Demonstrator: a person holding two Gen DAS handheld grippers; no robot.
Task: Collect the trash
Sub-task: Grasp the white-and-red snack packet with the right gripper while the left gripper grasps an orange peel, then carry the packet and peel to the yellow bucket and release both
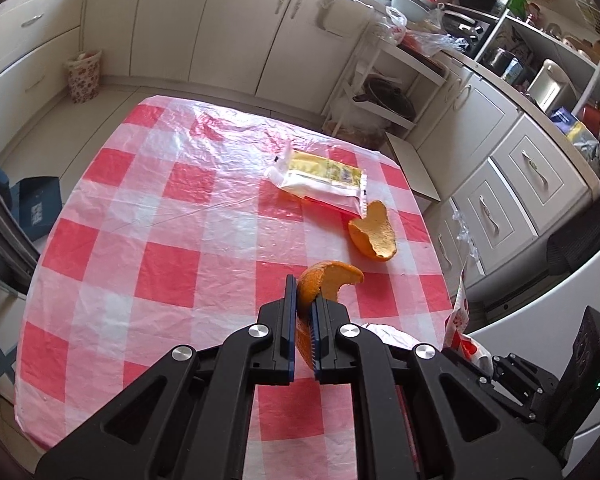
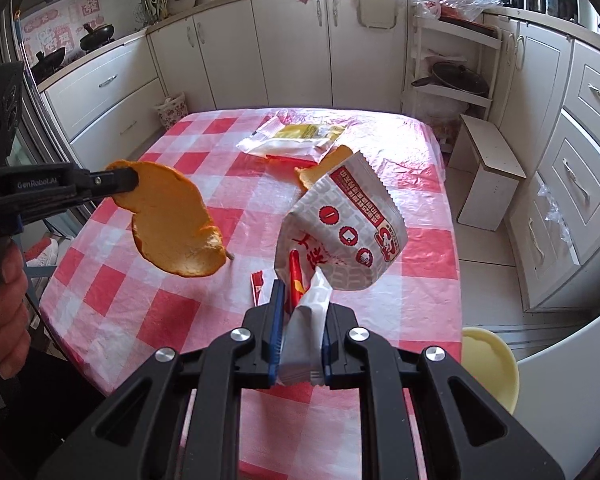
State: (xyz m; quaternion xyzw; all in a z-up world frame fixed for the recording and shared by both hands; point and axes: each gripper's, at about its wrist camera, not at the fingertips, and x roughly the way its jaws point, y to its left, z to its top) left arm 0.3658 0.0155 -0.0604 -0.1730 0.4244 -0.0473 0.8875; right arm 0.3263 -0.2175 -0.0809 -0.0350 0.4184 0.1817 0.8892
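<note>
My left gripper (image 1: 303, 298) is shut on a curved piece of orange peel (image 1: 328, 280), held above the red-and-white checked tablecloth (image 1: 160, 208). The right wrist view shows that same peel (image 2: 172, 224) hanging from the left gripper (image 2: 134, 180) at the left. My right gripper (image 2: 302, 300) is shut on the lower edge of a white-and-red paper bag (image 2: 344, 232), which stands up with its mouth facing away. A second orange peel (image 1: 374, 236) lies on the table near a yellow-and-white plastic wrapper (image 1: 320, 178). A small red wrapper scrap (image 2: 257, 286) lies beside the bag.
Cream cabinets (image 1: 220, 28) line the far and right walls. A white shelf rack with pans (image 2: 452, 76) and a low stool (image 2: 488, 168) stand past the table's right side. A pale yellow bowl (image 2: 490, 364) sits low at the right. A floral bin (image 1: 84, 76) stands on the floor.
</note>
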